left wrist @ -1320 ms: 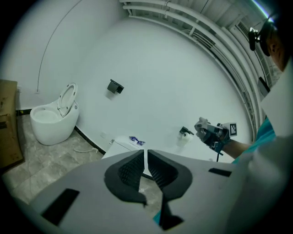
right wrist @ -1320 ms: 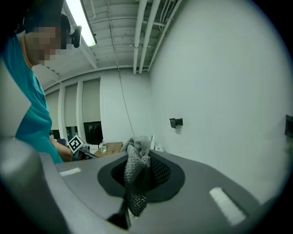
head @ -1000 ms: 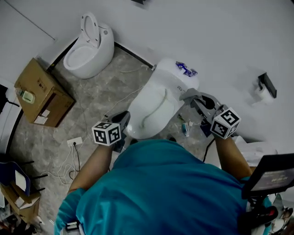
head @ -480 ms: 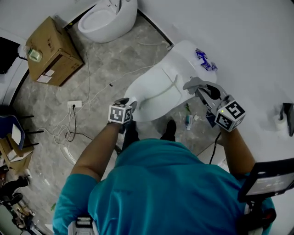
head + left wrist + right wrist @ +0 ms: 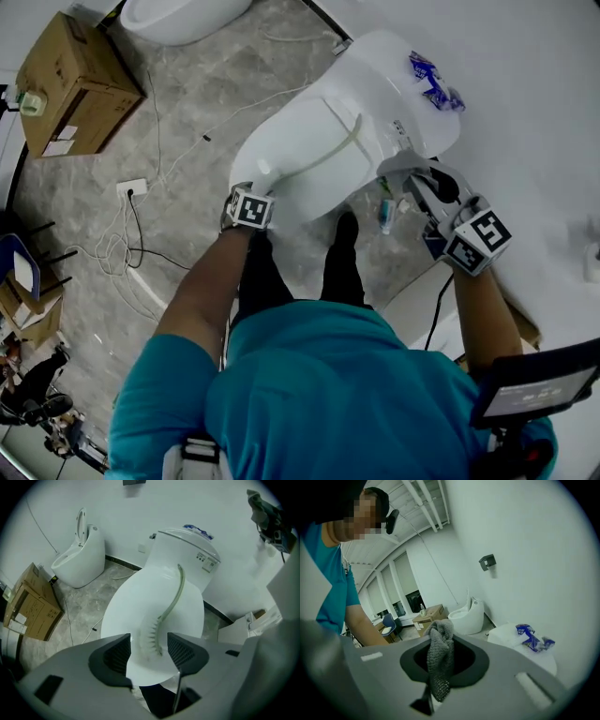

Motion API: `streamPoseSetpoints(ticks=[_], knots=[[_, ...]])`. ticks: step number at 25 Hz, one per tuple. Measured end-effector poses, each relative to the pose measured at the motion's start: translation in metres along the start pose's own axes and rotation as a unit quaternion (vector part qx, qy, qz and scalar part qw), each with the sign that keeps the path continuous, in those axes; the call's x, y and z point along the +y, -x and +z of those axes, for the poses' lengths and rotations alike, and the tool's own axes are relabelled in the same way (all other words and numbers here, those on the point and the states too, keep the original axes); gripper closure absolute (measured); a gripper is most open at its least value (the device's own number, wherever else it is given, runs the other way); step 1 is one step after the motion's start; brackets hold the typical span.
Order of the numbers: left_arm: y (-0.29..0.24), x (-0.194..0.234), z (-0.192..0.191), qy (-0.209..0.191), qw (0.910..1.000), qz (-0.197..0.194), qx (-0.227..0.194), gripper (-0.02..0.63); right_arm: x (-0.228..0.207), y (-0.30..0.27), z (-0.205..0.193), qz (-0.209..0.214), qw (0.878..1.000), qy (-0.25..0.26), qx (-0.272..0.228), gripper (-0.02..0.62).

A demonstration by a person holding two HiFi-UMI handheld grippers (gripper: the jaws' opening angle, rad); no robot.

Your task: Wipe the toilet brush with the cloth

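Observation:
A pale green toilet brush lies along the closed lid of the white toilet, with its bristled end nearest me. My left gripper hangs over the lid's front edge. Its jaws have just been opening and stand open; the bristles show in the gap below, not touched. Off to the right of the tank, my right gripper is shut on a grey knitted cloth that hangs from the jaws, and the head view shows that gripper beside the tank. The brush also shows there.
A blue wrapper lies on the tank. A second toilet and a cardboard box stand to the left. Cables and a socket strip lie on the floor. A small bottle stands right of the bowl, near my feet.
Both grippers have sunk toward the toilet. The left one came down from beside my body to the lid's front edge. The right one still carries the cloth.

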State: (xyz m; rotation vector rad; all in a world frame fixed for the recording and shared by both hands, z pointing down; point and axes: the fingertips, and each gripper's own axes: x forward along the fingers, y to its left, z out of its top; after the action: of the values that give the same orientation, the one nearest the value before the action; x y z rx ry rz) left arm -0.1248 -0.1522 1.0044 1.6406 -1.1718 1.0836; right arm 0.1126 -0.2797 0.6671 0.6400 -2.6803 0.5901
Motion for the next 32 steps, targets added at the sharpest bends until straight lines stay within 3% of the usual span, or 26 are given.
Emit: streamPoseSetpoints(ticks=[11,15,16,17,19,25,32], knots=[[-0.078,0.002,-0.017,-0.006,0.9992,0.027,0.030,0.374,-0.026,0.007,-0.054,-0.013,0.999,-0.031,0.017,0.568],[-0.083,0.004,-0.015,-0.010,0.9997,0.020,0.011,0.362,-0.033,0.014,-0.067,-0.018,0.999,-0.037,0.024,0.567],[-0.082,0.004,-0.015,-0.015,0.9997,0.018,0.010,0.367,-0.034,0.015,-0.069,-0.020,0.999,-0.039,0.025,0.568],[-0.081,0.003,-0.015,-0.020,0.9996,0.015,0.013,0.435,-0.033,0.016,-0.071,-0.023,0.999,-0.040,0.026,0.568],[-0.075,-0.001,-0.017,-0.019,0.9995,0.004,0.023,0.451,-0.029,0.019,-0.070,-0.027,0.998,-0.041,0.029,0.568],[-0.009,-0.032,0.009,0.032,0.9961,-0.081,-0.011,0.451,0.000,0.031,-0.038,-0.031,0.999,-0.024,0.020,0.568],[0.138,-0.069,0.092,0.060,0.9787,-0.182,-0.074,0.451,0.060,0.039,0.039,-0.002,0.999,0.052,-0.009,0.568]])
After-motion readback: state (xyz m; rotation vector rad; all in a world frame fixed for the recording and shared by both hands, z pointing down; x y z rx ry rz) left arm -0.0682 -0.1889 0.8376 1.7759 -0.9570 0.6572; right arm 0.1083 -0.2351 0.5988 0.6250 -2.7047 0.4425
